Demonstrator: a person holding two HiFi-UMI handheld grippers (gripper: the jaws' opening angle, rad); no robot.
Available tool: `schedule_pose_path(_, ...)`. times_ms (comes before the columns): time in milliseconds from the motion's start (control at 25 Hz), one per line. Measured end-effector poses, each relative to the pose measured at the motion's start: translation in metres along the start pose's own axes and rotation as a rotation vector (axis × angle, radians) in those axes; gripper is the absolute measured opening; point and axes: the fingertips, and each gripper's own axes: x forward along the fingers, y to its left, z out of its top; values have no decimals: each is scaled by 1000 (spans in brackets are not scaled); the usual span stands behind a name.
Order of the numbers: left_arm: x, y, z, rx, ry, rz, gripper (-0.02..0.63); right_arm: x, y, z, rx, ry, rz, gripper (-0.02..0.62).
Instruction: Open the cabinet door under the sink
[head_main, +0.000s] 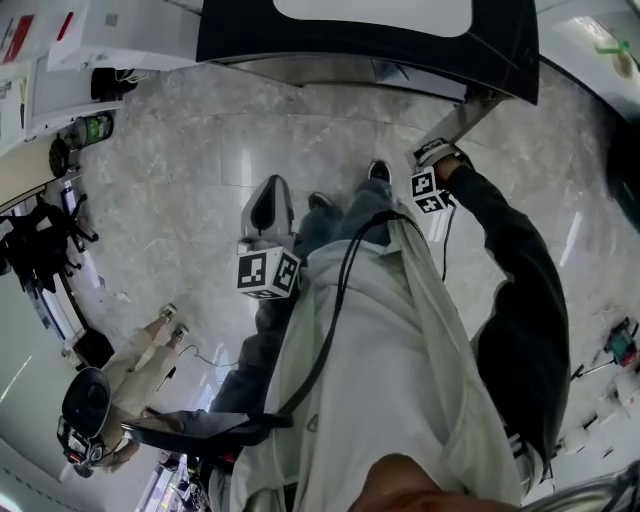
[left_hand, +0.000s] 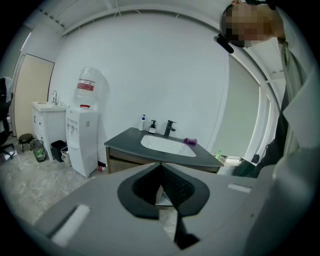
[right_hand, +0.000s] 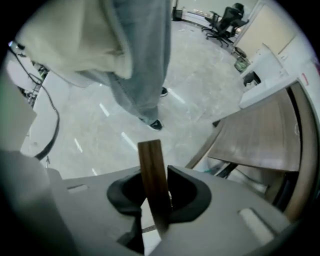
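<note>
The dark vanity top (head_main: 360, 45) with its white sink lies at the top of the head view. Below it the wooden cabinet door (head_main: 468, 118) stands swung out from the cabinet. My right gripper (head_main: 438, 150) points down onto the door's top edge. In the right gripper view that brown door edge (right_hand: 151, 165) stands between the pads, and the right gripper (right_hand: 157, 197) is shut on it. My left gripper (head_main: 270, 192) hangs over the floor to the left, away from the cabinet. In its own view the left gripper (left_hand: 161, 172) is shut and empty, facing the sink (left_hand: 167, 145).
My shoes (head_main: 378, 172) stand right by the open door. A water dispenser (left_hand: 82, 140) and a white unit (left_hand: 45, 120) stand left of the vanity. Office chairs (right_hand: 225, 17) and another person's legs (head_main: 145, 350) are farther off on the marble floor (head_main: 180, 150).
</note>
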Motion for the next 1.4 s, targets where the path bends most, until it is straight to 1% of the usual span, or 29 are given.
schedule_pose_path(160,4,2,13,3,-23,13,6,-4,81,-18,-186,69,67,98)
schedule_pose_path(240,8,0,14,-3,-29,14,6,-5,126,-41,-289,111,101,109)
schedule_pose_path(320,14,-7,14,-5,-29,5,6,-7,165,-69,-418,134,103,118)
schedule_pose_path(400,20,-16,12,2,-23,-11,6,-10,193,-96,-537,134,75,120)
schedule_pose_path(440,23,-21,12,6,-17,-19,6,-11,202,-106,-577,124,49,123)
schedule_pose_path(480,26,-26,11,10,-8,-27,6,-10,207,-111,-600,109,15,131)
schedule_pose_path(560,33,-37,10,19,7,-39,6,-6,206,-111,-606,78,-63,147)
schedule_pose_path(640,36,-46,9,34,8,-51,6,-7,197,-102,-559,57,-129,170)
schedule_pose_path(720,36,-54,8,45,10,-65,6,-17,188,-94,-454,59,-172,204)
schedule_pose_path(800,38,-58,7,39,22,-82,6,-25,175,-88,-298,75,-214,243)
schedule_pose_path(880,42,-62,5,23,37,-101,6,-31,160,-87,-106,90,-235,284)
schedule_pose_path(960,45,-70,1,17,53,-124,6,-39,151,-92,50,110,-246,293)
schedule_pose_path(1000,47,-76,-2,20,61,-140,6,-42,150,-97,92,131,-259,293)
schedule_pose_path(1040,48,-84,-5,26,68,-159,6,-46,150,-104,104,165,-282,293)
schedule_pose_path(1120,49,-99,-11,38,80,-197,6,-56,154,-121,86,250,-348,293)
schedule_pose_path(1200,49,-109,-17,47,88,-226,6,-71,157,-134,113,305,-431,290)
schedule_pose_path(1240,48,-112,-20,51,91,-238,6,-81,155,-141,157,321,-487,286)
schedule_pose_path(1320,46,-114,-24,55,89,-260,6,-105,149,-156,303,337,-595,272)
schedule_pose_path(1400,42,-113,-27,53,78,-277,6,-122,148,-166,435,348,-652,272)
